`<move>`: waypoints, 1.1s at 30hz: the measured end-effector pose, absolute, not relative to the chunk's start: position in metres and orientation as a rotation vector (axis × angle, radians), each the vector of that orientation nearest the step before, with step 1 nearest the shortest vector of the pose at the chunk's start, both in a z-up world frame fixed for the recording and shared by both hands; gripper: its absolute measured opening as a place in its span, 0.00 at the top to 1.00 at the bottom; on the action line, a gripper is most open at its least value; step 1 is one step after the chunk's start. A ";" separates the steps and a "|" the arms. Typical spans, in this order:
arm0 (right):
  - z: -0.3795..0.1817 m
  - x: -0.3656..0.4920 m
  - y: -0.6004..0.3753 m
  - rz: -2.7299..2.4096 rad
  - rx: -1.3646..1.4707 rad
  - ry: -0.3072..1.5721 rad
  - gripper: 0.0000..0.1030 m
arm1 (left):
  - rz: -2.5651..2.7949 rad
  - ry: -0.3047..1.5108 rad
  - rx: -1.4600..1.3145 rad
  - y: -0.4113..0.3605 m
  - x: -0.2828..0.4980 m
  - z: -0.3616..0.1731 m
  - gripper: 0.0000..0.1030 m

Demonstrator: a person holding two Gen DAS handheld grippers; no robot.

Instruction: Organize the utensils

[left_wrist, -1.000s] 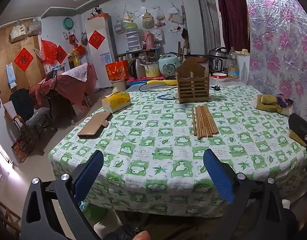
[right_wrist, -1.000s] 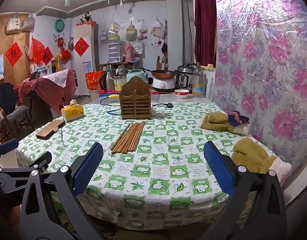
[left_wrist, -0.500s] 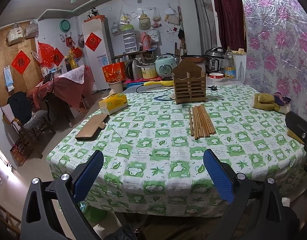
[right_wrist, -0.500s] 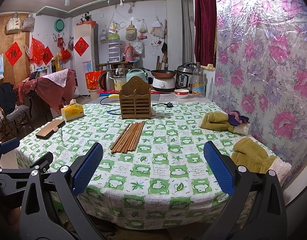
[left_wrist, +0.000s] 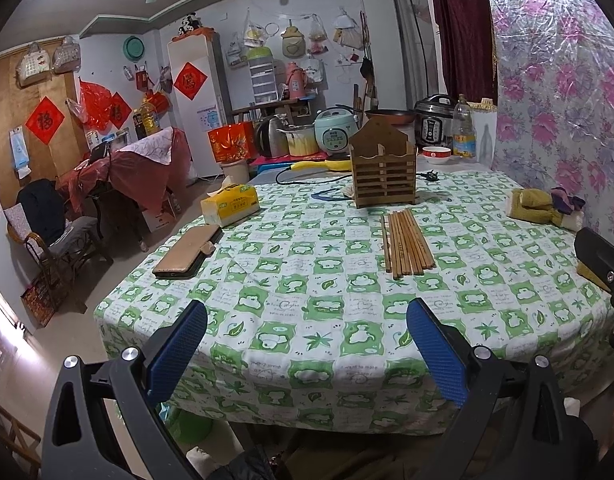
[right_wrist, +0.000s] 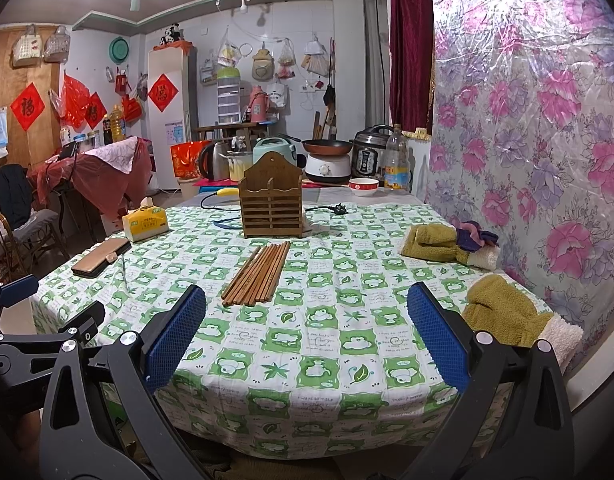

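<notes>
A bundle of several wooden chopsticks (left_wrist: 407,244) lies flat on the green-and-white tablecloth (left_wrist: 307,280), in front of an upright wooden slatted utensil holder (left_wrist: 383,172). They also show in the right wrist view: the chopsticks (right_wrist: 259,274) and the holder (right_wrist: 272,200). My left gripper (left_wrist: 307,346) is open and empty, held off the table's near edge. My right gripper (right_wrist: 307,338) is open and empty over the near edge, short of the chopsticks.
A tissue box (left_wrist: 229,205) and a phone in a tan case (left_wrist: 189,252) lie at the table's left. Folded olive cloths (right_wrist: 447,244) and an olive mitt (right_wrist: 503,312) lie at the right by the floral wall. A cable (right_wrist: 327,209) runs behind the holder.
The left gripper has drawn back and risen a little, so the table looks farther away. The right gripper has barely moved. Both stay open.
</notes>
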State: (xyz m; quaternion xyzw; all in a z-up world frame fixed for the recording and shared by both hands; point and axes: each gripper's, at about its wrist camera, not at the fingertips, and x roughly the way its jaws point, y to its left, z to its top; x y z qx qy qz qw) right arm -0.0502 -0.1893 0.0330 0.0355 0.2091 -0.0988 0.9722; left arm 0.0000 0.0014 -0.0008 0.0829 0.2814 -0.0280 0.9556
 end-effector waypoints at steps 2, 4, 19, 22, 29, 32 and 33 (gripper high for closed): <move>0.033 -0.050 -0.189 -0.199 0.072 0.422 0.06 | -0.058 0.572 0.169 0.001 0.000 -0.001 0.05; 0.033 -0.050 -0.189 -0.200 0.072 0.422 0.06 | -0.056 0.573 0.167 0.002 0.000 -0.001 0.05; 0.033 -0.051 -0.189 -0.200 0.071 0.423 0.06 | -0.046 0.584 0.159 0.006 0.002 -0.004 0.05; 0.033 -0.051 -0.189 -0.200 0.071 0.423 0.06 | -0.046 0.585 0.158 0.005 0.002 -0.004 0.05; 0.033 -0.051 -0.190 -0.200 0.070 0.423 0.06 | -0.047 0.584 0.159 0.005 0.002 -0.004 0.05; 0.033 -0.051 -0.190 -0.200 0.070 0.423 0.06 | -0.048 0.585 0.159 0.006 0.002 -0.003 0.05; 0.033 -0.051 -0.189 -0.200 0.070 0.423 0.06 | -0.048 0.585 0.159 0.005 0.002 -0.003 0.05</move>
